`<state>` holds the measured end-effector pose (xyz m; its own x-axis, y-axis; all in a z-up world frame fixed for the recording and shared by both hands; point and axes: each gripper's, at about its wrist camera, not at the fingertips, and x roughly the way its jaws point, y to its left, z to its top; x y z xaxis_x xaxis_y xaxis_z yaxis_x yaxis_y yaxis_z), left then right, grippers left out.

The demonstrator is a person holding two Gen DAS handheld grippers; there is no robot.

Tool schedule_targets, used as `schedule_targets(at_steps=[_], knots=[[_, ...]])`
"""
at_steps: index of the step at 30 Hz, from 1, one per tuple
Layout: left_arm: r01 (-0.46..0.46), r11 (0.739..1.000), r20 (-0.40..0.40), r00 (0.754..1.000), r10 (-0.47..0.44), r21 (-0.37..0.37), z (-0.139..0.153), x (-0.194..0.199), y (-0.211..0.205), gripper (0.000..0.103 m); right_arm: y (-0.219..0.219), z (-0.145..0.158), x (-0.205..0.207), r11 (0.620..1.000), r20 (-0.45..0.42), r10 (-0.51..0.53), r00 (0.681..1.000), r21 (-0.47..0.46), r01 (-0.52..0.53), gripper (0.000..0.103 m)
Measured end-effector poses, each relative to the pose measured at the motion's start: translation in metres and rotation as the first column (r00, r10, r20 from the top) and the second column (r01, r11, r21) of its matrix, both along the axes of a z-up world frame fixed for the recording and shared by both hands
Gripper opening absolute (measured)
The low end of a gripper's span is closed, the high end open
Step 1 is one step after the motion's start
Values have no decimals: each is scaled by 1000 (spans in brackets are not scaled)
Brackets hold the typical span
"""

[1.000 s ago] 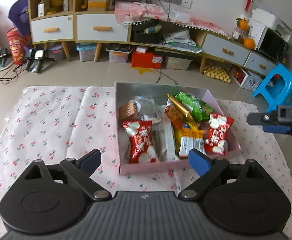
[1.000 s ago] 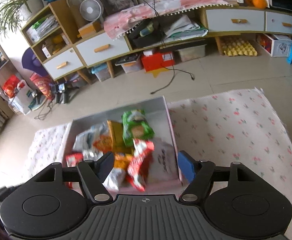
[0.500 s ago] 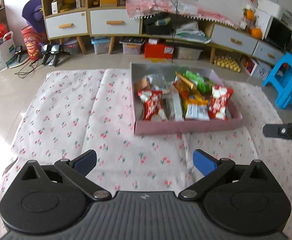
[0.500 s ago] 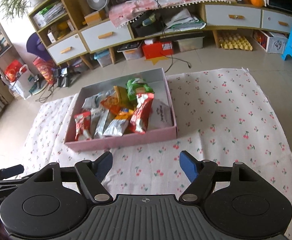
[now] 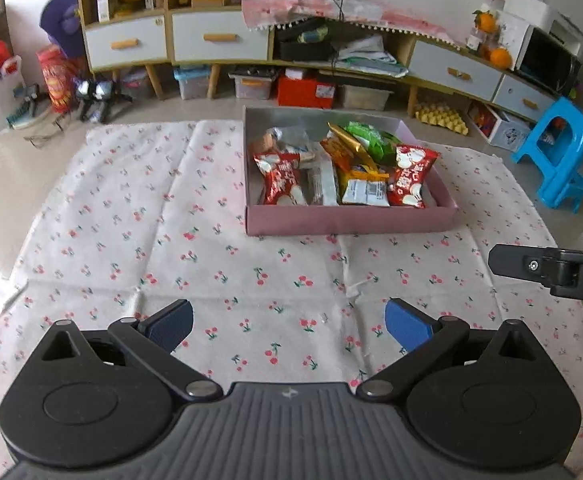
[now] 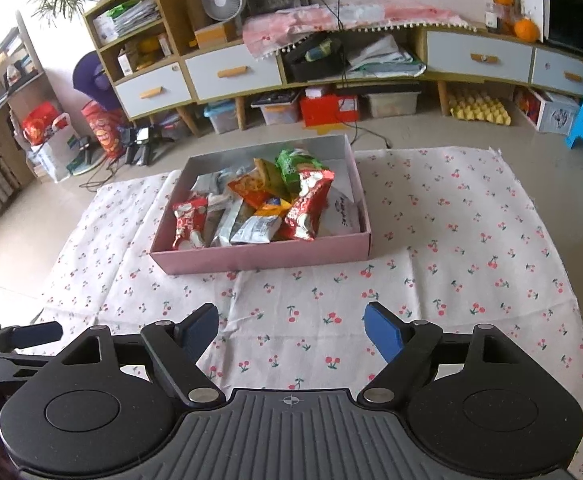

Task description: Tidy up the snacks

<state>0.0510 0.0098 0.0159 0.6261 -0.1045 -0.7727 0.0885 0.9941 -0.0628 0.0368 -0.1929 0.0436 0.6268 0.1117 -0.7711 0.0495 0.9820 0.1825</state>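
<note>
Both grippers hang empty over the white cherry-print cloth (image 5: 219, 264), low in their own frames and well short of the snacks. On the left gripper (image 5: 287, 322) the blue pads are spread as wide as they go, with only cloth between them. On the right gripper (image 6: 291, 330) the blue pads are also apart and the jaws are opening, nothing between them either; its black finger juts in at the right edge of the left view.

All the snacks seen sit in the shallow pink cardboard box (image 5: 347, 220), centre right in the left view, centre in the right view. Inside lie a red-and-white packet (image 5: 281, 180) at the left, another red-and-white packet (image 5: 411, 178) at the right, a green bag (image 5: 369, 140) toward the back, an orange bag (image 6: 251, 190) and some silver-white wrappers. No loose packet shows on the cloth, so the sorting looks largely done.

Risks, as a judgement: the packets overlap and lean on each other, so a reach for one could drag its neighbour out. Foil wrappers are slippery and may slide from the pads. The box is light; a nudge on its wall could shove it and wrinkle the cloth.
</note>
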Motion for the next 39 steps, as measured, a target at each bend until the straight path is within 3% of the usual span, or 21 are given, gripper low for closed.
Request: schedule_targets(at_steps=[3,9,17,39], knots=[[-1,999,10,1000,0,51,1,-2,-6,103,6,2,-1,999,20,-3,1000,-47,4,82],[-18,998,16,1000,18,56,1,-3,-5,103,18,-1,-4,987,43,12,999,-160,-5,83],[-17,999,18,1000,16,46,3,-6,-6,103,23,-1,-8,990,40,27,999,-143,-21,89],[-22,998,26,999,21,51,5,-7,-8,103,24,-3,-8,988,36,15,999,-154,-9,90]])
